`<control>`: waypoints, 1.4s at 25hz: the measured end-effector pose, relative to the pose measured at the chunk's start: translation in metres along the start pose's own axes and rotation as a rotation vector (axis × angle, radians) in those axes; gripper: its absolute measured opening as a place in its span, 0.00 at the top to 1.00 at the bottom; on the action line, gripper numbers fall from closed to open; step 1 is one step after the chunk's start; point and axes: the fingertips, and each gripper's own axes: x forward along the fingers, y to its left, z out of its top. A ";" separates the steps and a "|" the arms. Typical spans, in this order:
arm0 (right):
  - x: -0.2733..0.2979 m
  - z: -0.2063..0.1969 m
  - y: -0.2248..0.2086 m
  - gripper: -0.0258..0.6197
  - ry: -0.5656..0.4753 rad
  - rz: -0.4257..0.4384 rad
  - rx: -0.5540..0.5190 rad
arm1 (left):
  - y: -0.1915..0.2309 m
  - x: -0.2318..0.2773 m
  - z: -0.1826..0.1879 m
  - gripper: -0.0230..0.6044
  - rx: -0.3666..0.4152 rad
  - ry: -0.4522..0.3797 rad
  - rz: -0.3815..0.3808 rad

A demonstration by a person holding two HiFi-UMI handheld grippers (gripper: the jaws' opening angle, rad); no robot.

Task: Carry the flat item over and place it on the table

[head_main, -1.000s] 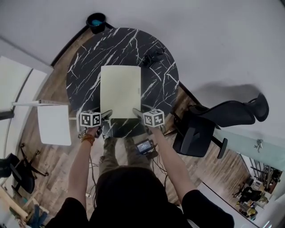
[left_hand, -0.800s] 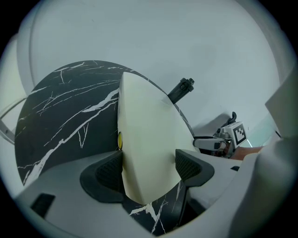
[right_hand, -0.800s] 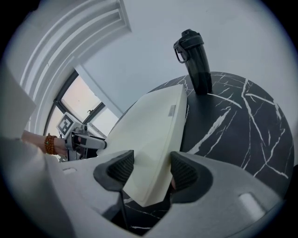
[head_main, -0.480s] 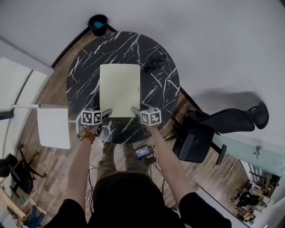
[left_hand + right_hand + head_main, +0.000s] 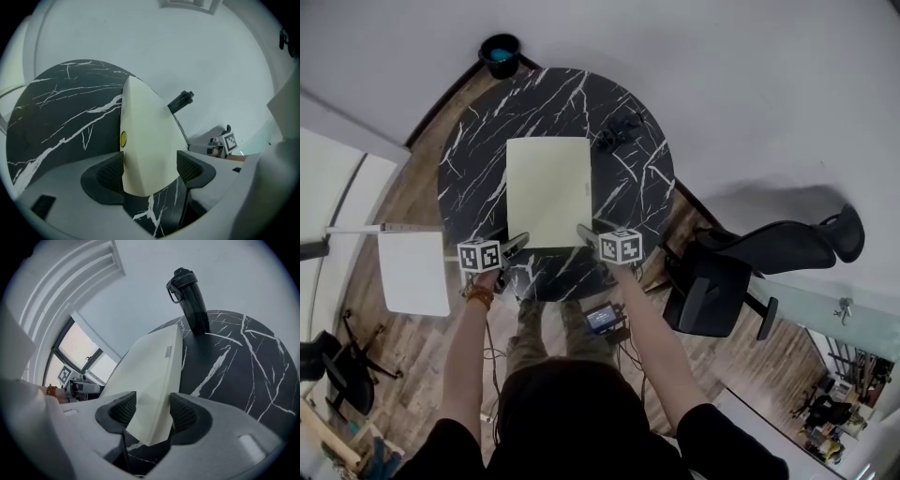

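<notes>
At table's near edge: left tool (image 5: 150,168) clamped on near-left corner of cream flat board (image 5: 548,190), pads against both sides. Right tool (image 5: 153,409) jaws closing on near-right corner, corner between pads. Board stretches away from tools across middle of round black marble table (image 5: 478,159); whether it lies fully flat, cannot tell. Black bottle (image 5: 190,298) on table just beyond board's far-right corner. Black office chair (image 5: 741,267) right of table, apart. Dark bin (image 5: 500,52) beyond far edge.
</notes>
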 end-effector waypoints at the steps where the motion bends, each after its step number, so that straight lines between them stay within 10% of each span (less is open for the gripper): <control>1: -0.001 -0.001 0.002 0.62 -0.003 0.002 -0.004 | 0.003 -0.003 -0.004 0.39 0.005 0.011 0.005; 21: 0.001 -0.011 0.009 0.66 0.023 -0.025 -0.052 | 0.009 -0.012 -0.011 0.52 0.023 0.036 0.010; 28: -0.033 0.010 0.016 0.70 -0.082 -0.072 -0.111 | -0.007 -0.059 0.022 0.52 0.092 -0.105 0.013; 31: -0.051 0.024 0.031 0.77 -0.144 -0.075 -0.158 | -0.014 -0.091 0.041 0.93 0.165 -0.216 0.070; 35: -0.071 0.044 0.062 0.83 -0.228 -0.056 -0.203 | -0.041 -0.120 0.055 0.94 0.263 -0.283 0.041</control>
